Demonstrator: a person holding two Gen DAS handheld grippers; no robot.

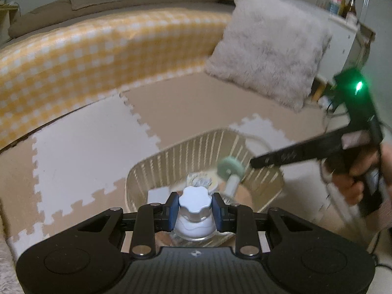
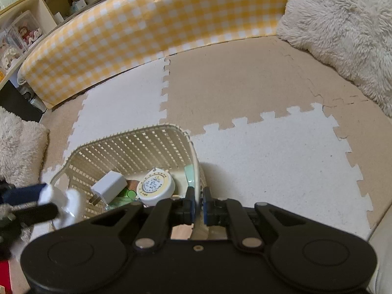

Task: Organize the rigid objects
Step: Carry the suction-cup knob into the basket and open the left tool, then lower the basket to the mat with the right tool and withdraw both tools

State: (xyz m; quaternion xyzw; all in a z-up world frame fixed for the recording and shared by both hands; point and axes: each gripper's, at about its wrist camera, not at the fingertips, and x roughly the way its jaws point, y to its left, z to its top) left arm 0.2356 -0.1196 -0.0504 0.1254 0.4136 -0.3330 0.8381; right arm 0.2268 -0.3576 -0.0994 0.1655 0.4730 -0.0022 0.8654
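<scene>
Two grippers: you hold one in each hand, both over the basket [image 2: 137, 144] on the foam mat [image 2: 281, 161].
Left gripper [image 1: 195, 212]: your blue pads [image 1: 173, 210] are clamped on a bottle [image 1: 194, 216], squeezing it at the white scalloped cap and neck; the clear body hangs below the fingers.
Bottle place: it sits in the air above the near edge of the basket, not resting on anything you can see. In the right wrist view it shows as a white blur at the basket's left rim.
Right gripper [image 2: 199, 205]: your jaws are closed on the basket's right wall, one finger inside it and one outside, with the thin rim pinched between the pads.
Right hand [image 1: 352, 178]: seen from the left wrist view, it wraps the black handle, where a green light glows.
Basket: cream, slatted, upright on the mat where a white tile meets a tan one.
Inside the basket: a white plug adapter [image 2: 109, 186] lying on its side, a round white and yellow disc [image 2: 155, 186] tilted against the far wall, something green under them, and a pale green piece by the right wall that is too hidden to name.
Around: a yellow checked cushion [image 2: 152, 24] runs along the back of the mat, and a fluffy pillow [image 1: 267, 56] leans at the right.
Left view: blurred, so the small things in the basket are unclear there.
</scene>
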